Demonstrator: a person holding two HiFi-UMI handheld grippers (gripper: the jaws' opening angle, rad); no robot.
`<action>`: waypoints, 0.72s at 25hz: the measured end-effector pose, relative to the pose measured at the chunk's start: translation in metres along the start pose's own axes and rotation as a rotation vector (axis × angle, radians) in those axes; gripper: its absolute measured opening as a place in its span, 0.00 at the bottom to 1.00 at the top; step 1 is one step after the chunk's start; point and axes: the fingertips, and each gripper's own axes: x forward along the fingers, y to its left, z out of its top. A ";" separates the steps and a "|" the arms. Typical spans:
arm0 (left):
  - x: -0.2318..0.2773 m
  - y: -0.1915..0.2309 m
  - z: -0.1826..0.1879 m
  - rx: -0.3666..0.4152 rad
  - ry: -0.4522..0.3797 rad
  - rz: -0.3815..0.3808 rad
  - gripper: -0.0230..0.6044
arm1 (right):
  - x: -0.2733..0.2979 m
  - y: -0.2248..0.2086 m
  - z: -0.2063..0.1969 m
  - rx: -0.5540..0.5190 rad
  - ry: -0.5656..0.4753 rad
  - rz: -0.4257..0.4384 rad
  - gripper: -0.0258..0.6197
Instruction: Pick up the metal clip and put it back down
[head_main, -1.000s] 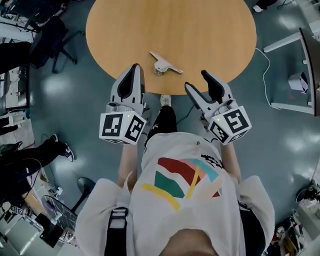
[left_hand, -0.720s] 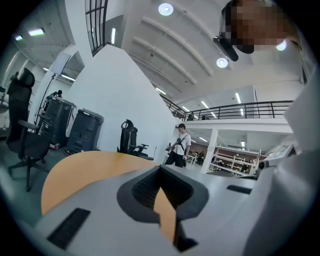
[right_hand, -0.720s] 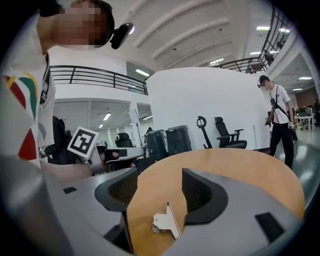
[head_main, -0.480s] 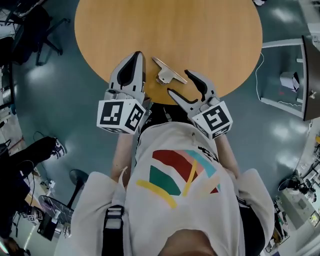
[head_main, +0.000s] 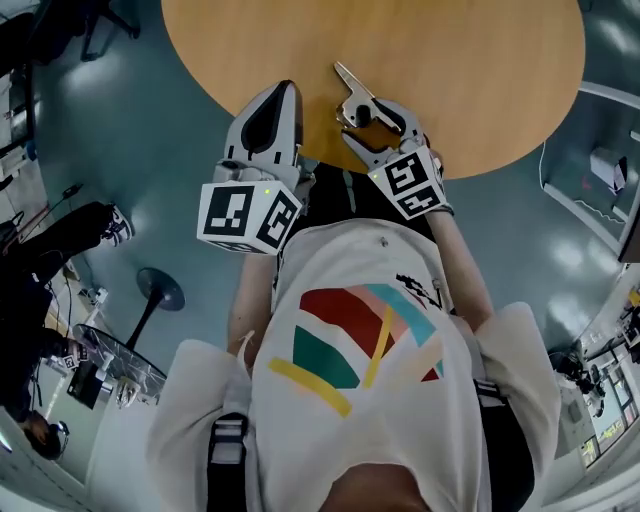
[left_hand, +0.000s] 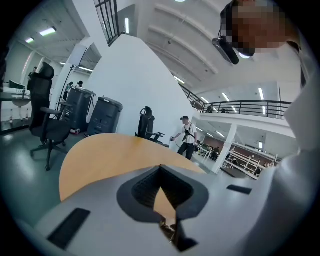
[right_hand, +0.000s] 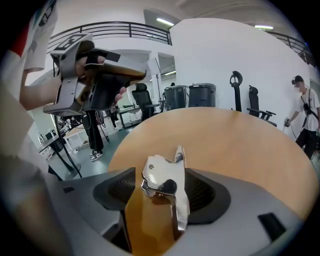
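Observation:
A shiny metal clip (head_main: 352, 98) lies on the round wooden table (head_main: 460, 60) close to its near edge. My right gripper (head_main: 367, 120) has its jaws on either side of the clip; they are opening. In the right gripper view the clip (right_hand: 165, 186) rests on the wood between the dark pads (right_hand: 120, 187), which stand wide and do not press on it. My left gripper (head_main: 281, 96) hovers at the table edge just left of the clip. Its jaws are together and hold nothing. It also shows at the upper left of the right gripper view (right_hand: 95, 75).
The table overhangs a grey-green floor. Office chairs (left_hand: 50, 125) and dark bins (left_hand: 92, 112) stand beyond the table. People stand at the far side (left_hand: 187, 135) and at the left of the head view (head_main: 50, 250). A desk (head_main: 610, 170) sits on the right.
My right gripper has moved forward and left from beside the table edge, so the clip now lies between its jaws. The left gripper has stayed near the edge.

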 end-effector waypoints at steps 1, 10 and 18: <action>0.000 0.001 -0.006 -0.003 0.012 0.003 0.11 | 0.005 -0.002 -0.002 -0.008 0.005 -0.003 0.48; 0.001 0.008 -0.038 -0.035 0.086 -0.003 0.11 | 0.025 -0.003 -0.002 -0.021 -0.041 0.035 0.48; 0.007 0.004 -0.015 -0.007 0.038 -0.018 0.11 | -0.004 -0.040 0.034 0.169 -0.144 -0.068 0.20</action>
